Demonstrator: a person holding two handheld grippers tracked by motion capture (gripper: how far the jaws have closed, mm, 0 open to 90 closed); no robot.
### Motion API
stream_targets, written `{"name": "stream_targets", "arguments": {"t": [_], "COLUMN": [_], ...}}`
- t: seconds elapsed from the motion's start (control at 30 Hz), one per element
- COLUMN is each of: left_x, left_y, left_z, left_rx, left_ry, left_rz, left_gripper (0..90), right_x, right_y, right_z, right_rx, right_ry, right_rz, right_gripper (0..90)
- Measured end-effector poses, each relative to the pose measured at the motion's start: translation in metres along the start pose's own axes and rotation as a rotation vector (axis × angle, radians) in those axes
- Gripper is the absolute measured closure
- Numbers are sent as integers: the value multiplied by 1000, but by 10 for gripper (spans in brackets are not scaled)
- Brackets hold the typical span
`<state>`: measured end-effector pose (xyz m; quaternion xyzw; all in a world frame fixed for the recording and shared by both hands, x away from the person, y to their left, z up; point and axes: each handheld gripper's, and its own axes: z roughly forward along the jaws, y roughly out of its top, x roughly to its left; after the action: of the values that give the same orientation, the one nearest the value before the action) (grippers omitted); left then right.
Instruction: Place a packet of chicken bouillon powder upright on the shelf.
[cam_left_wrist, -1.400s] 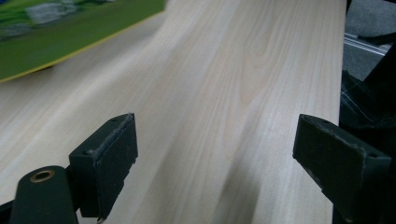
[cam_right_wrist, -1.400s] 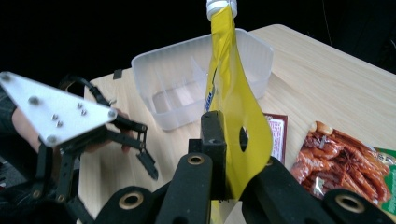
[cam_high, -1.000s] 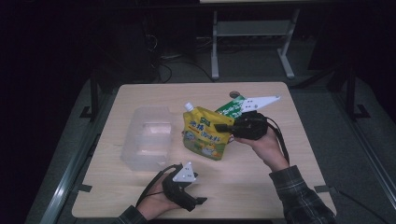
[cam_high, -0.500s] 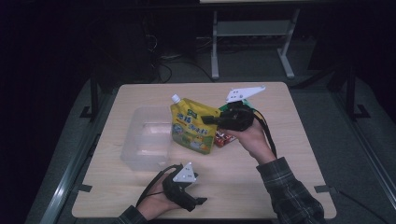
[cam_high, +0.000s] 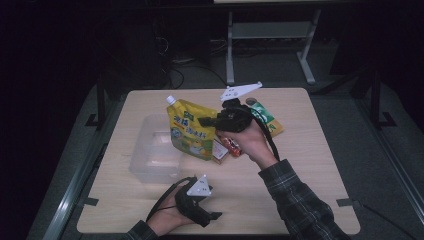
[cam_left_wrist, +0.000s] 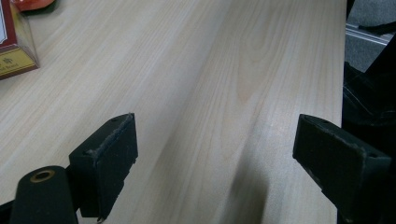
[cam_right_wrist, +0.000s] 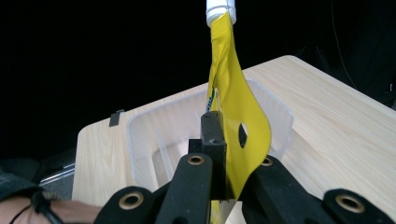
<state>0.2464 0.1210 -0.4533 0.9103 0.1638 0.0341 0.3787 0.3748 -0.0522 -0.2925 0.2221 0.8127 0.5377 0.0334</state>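
The right claw (cam_high: 206, 121) was clenched on the edge of the yellow spouted pouch (cam_high: 190, 131), the right gripper view showing the yellow film (cam_right_wrist: 236, 116) pinched flat between its jaws with the white cap (cam_right_wrist: 220, 8) at the top. Against the two earlier high views, the pouch had travelled from a position well to the right of the clear plastic bin (cam_high: 150, 167), across the surface (cam_high: 310, 165), to hang at the bin's right rim and partly over it, clear of the wood. With the pouch gone from their midst, a small red-and-white carton (cam_high: 219, 150) and an orange-red packet (cam_high: 232, 146) were exposed just right of the bin, and a green-and-white packet (cam_high: 262, 116) lay farther right of it, behind the hand. The left claw (cam_high: 216, 216) had not shifted: it rested near the front of the bin, jaws released and holding nothing, the left gripper view showing bare wood (cam_left_wrist: 219, 93) between them. In my judgement the carry was nearly complete; what remained was to bring the pouch fully over the bin's opening, lower it and release it there.
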Motion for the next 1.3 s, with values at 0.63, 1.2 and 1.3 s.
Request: {"name": "stream_targets", "arguments": {"t": [0.63,1.2,1.3], "left_x": [0,2,1], "left_y": [-1,-2,-2], "left_z": [1,-1,-1], "left_rx": [4,28,18], "left_ry": [-1,3,4], "left_rz": [6,33,22], "left_gripper": [133,133,133], "right_x": [17,26,26], "right_y": [26,29,27], "right_z": [63,99,103], "right_rx": [34,64,61], "right_ry": [28,48,54], "right_rz": [8,14,20], "right_gripper": [900,899,900]}}
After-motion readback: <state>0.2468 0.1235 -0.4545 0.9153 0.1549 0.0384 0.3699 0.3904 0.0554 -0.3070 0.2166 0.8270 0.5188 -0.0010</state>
